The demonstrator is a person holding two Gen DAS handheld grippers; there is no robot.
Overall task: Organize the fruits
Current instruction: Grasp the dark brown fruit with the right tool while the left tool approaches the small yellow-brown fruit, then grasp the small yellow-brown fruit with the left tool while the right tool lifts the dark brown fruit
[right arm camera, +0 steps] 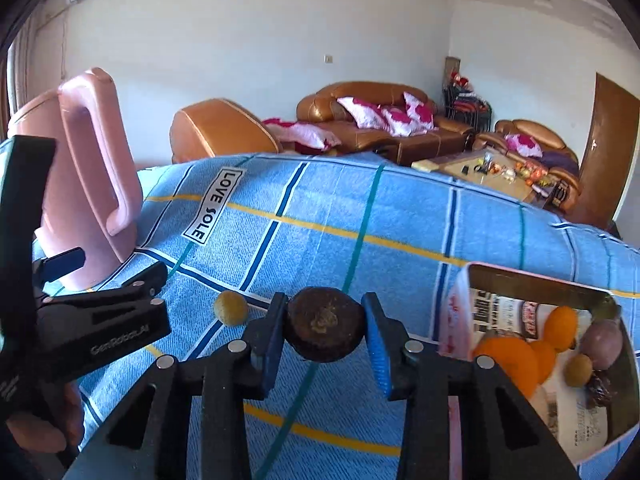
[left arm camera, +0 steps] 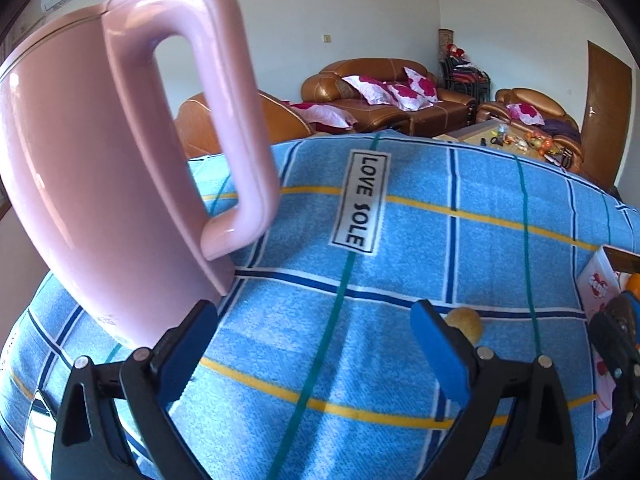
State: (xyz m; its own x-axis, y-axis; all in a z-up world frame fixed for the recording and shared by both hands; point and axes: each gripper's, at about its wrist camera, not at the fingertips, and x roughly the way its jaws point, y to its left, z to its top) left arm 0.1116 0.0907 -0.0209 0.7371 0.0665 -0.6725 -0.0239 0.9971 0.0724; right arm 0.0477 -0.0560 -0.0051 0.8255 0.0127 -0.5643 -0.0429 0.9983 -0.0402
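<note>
My right gripper (right arm camera: 325, 326) is shut on a round dark brown fruit (right arm camera: 325, 323) and holds it above the blue checked cloth (right arm camera: 320, 216). A small yellow-brown fruit (right arm camera: 231, 307) lies on the cloth just left of it; it also shows in the left wrist view (left arm camera: 466, 322) behind my right fingertip. My left gripper (left arm camera: 314, 344) is open and empty, low over the cloth. To the right stands an open box (right arm camera: 536, 284) holding oranges (right arm camera: 510, 358), a purple fruit (right arm camera: 602, 340) and a small yellow fruit (right arm camera: 578, 369). The right gripper with the dark fruit (left arm camera: 622, 314) shows at the right edge of the left wrist view.
A pink kettle (left arm camera: 92, 176) stands close on the left, almost touching my left finger; it also shows in the right wrist view (right arm camera: 96, 184). The left gripper (right arm camera: 104, 316) shows at the left of the right wrist view. Brown sofas (right arm camera: 372, 120) and a cluttered coffee table (right arm camera: 492, 172) lie beyond.
</note>
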